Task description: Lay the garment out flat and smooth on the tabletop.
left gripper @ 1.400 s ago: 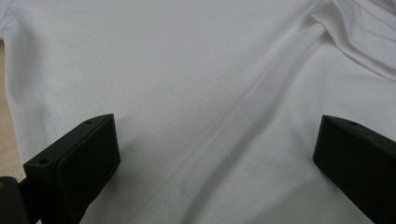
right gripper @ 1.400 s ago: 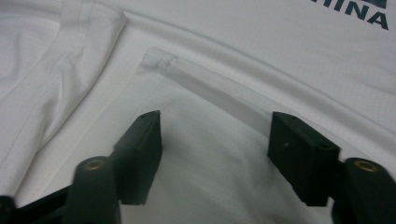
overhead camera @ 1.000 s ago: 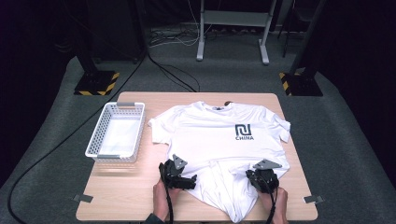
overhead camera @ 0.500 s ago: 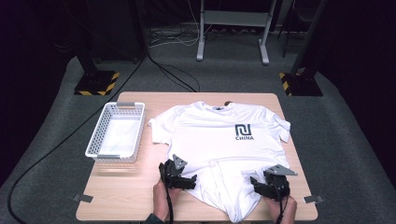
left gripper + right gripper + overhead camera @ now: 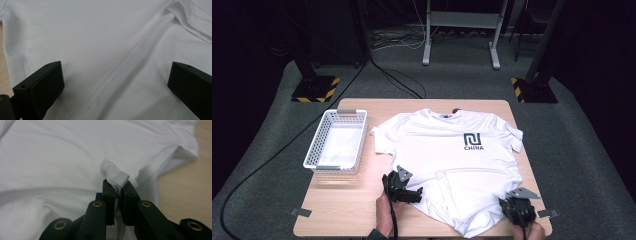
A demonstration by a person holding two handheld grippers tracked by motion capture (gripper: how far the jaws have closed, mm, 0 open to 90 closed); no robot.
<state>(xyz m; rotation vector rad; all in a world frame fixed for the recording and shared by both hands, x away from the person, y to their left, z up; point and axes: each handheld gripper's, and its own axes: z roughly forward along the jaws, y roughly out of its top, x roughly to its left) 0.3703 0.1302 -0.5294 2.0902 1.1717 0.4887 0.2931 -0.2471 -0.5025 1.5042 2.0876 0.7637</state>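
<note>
White short-sleeved T-shirt with a dark "CHINA" logo [image 5: 452, 155] lies front-up on the light wooden table [image 5: 342, 210], collar at the far edge, hem bunched toward the near edge. Right tool [image 5: 117, 185] pressed together, pinching a fold of shirt fabric near the near-right hem corner. Left tool [image 5: 116, 85] spread wide, jaws either side of a crease over the shirt's near-left part. White plastic lattice basket [image 5: 314, 150] sits left of the shirt, apart from it.
</note>
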